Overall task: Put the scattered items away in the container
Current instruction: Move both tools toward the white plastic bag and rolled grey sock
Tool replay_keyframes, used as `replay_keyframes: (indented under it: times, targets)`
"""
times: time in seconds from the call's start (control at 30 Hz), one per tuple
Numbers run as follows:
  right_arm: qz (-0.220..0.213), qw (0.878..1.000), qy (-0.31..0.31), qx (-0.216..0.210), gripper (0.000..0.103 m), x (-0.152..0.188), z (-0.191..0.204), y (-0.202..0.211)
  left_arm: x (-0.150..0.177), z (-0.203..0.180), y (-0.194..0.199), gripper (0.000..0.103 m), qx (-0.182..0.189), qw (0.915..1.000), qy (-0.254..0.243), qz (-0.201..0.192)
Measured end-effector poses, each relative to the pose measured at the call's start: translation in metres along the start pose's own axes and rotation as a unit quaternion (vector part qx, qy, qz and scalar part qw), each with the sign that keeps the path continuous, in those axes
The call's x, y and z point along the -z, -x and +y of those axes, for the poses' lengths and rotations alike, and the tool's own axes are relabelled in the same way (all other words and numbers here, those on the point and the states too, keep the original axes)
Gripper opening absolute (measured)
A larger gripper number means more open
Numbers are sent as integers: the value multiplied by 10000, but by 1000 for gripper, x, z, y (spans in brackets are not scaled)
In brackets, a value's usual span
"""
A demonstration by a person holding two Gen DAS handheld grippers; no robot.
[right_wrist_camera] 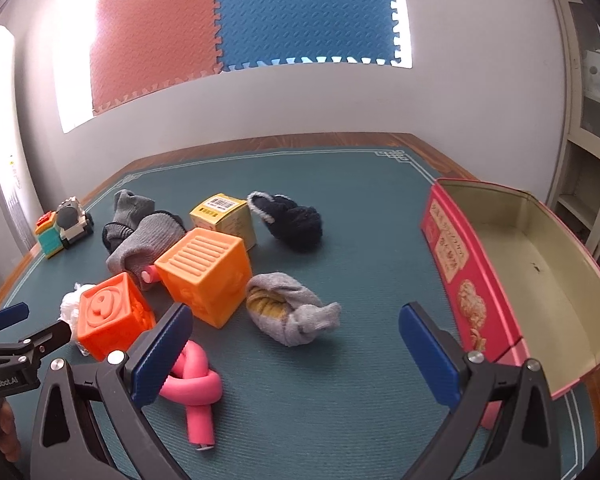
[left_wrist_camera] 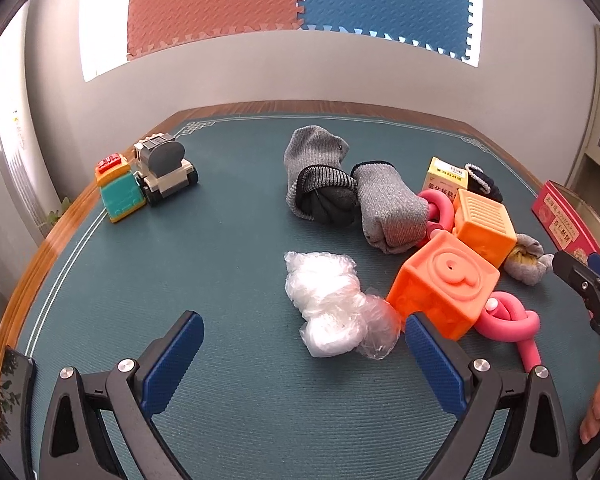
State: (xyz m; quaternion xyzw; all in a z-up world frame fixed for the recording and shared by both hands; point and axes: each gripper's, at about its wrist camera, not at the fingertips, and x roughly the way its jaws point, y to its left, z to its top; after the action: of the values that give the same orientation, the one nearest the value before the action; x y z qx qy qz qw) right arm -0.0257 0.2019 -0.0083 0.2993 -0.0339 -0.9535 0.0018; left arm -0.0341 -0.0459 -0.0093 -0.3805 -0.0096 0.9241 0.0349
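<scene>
green mat [right_wrist_camera: 340, 400] — tin [right_wrist_camera: 548, 264] lengthwise, open-topped

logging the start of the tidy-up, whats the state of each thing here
left gripper: open, holds nothing
right gripper: open, holds nothing
tin: open, nothing inside
pink tube: knotted, on the mat
grey-yellow sock: balled up
black sock: bunched
plastic wrap: crumpled
orange cubes: on the mat, side by side
yellow box: closed, upright
toy truck: on its wheels
</scene>
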Motion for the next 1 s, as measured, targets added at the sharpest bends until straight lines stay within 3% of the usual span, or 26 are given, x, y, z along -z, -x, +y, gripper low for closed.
replay_keyframes:
  times: [0.27,0.57,0.7,0.83,1.0]
  targets:
    - [13,9996,187,-194,103,2,12,4,0,9,1,102,224,9995,218,70]
    - [164,9991,-158,-348,103,1,1,3,1,6,-7,102,286,9991,257,197]
    - [172,9991,-207,-338,103,2,-1,5,1,8,-19,102,202,9984,355,400]
    - [246,9984,-311,-394,103,3,-5,4,-5,8,-22,102,446,9951,497,726]
    - [167,9979,-402,-486,103,2,-8,9,-23,1,-25,102,99,9967,323,736]
